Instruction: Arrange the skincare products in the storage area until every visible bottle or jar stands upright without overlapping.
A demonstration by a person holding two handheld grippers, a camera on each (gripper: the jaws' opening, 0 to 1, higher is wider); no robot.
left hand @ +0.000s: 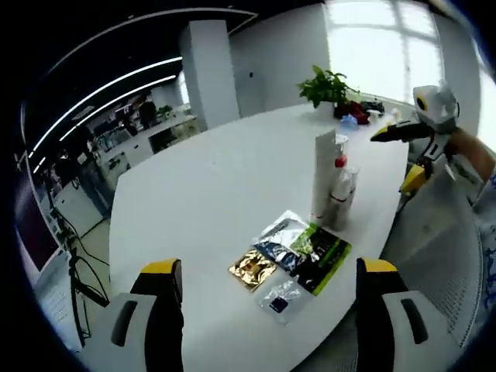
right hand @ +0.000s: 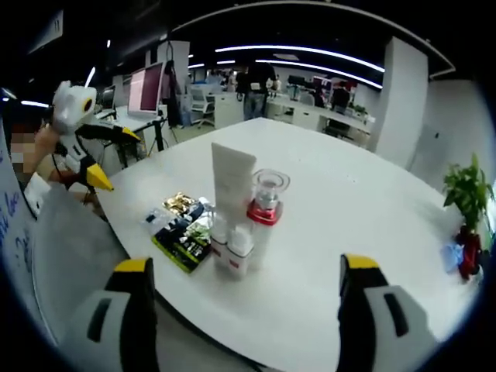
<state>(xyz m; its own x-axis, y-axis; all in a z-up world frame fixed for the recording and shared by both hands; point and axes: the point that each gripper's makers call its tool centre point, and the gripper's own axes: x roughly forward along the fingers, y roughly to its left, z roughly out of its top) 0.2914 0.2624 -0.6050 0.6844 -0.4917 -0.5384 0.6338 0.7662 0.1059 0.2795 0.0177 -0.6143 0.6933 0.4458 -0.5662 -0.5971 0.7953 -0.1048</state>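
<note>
Both grippers (left hand: 267, 310) (right hand: 244, 310) jaws apart, empty. Bottles (right hand: 240, 209) dead ahead, upright, touching; sachets (left hand: 291, 260) alongside. Approach slow, grip low, avoid toppling neighbours.

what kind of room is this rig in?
Most likely an open-plan office. A large white table stands in the foreground, desks with a monitor and chairs sit behind it under long strip ceiling lights, and a potted plant stands by the window.
</note>
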